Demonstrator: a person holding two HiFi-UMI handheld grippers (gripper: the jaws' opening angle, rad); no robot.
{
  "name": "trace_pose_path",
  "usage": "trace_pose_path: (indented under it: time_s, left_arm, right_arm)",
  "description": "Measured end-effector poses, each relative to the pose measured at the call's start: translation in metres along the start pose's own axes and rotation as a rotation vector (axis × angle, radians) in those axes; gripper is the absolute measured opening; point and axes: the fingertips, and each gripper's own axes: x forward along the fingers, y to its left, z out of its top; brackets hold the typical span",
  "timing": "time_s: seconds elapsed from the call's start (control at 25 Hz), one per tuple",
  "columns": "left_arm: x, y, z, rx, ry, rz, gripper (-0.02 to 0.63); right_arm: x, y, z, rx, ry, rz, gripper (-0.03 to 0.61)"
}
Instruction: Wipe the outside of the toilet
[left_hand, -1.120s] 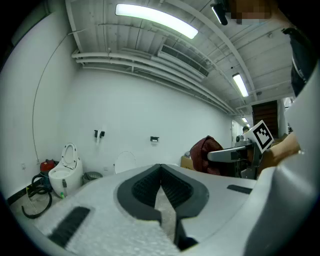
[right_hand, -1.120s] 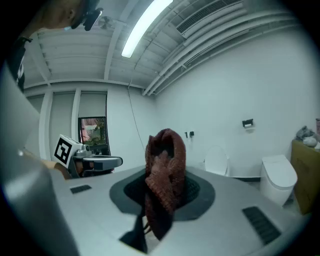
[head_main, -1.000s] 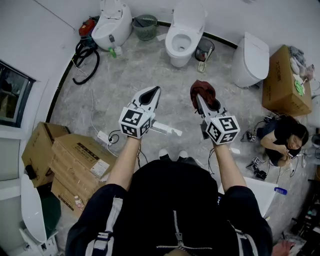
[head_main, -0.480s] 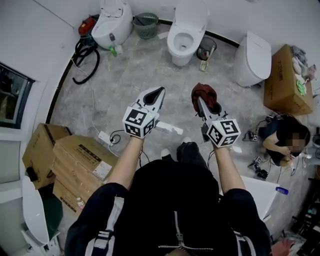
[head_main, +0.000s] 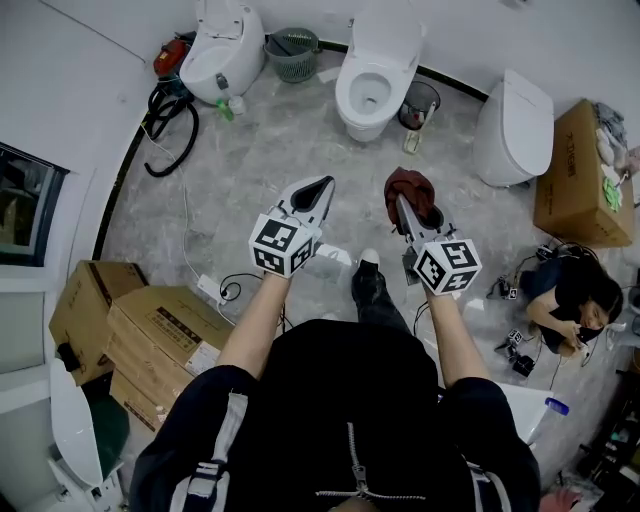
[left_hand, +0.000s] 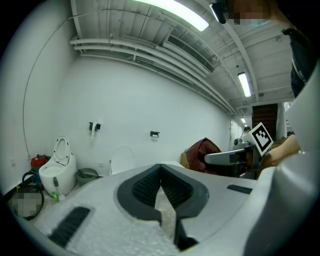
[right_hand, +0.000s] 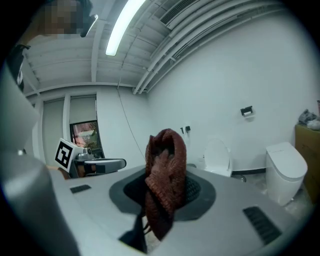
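Approach stage: cloth in hand, no wiping begun.
The right tongs (head_main: 400, 200) are clamped on a dark red cloth (head_main: 410, 186); the left tongs (head_main: 318, 187) are pressed together with nothing between them. The open-lidded toilet (head_main: 372, 75) stands at 12 o'clock, well apart (a second toilet (head_main: 220, 55) at 11 o'clock, a third toilet (head_main: 515, 125) at 2 o'clock). Next move, as judged: close in and lay the cloth on the bowl's outer shell.

Toilet lid (head_main: 388, 25) partly beyond the head view's upper edge
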Motion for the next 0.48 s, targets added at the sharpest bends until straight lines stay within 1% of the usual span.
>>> trace_pose_path:
  time_s: [0.28,0.48]
  left_arm:
    - [0.074,0.045,0.019,-0.021,0.016,0.052,0.002]
    - [0.124,0.069,0.025,-0.034,0.033,0.086,0.002]
  right_arm:
    - [0.073,-0.056,0.031,0.001,0.025,0.06,0.101]
    - [0.11,-0.099,0.047,-0.013,0.042,0.093,0.101]
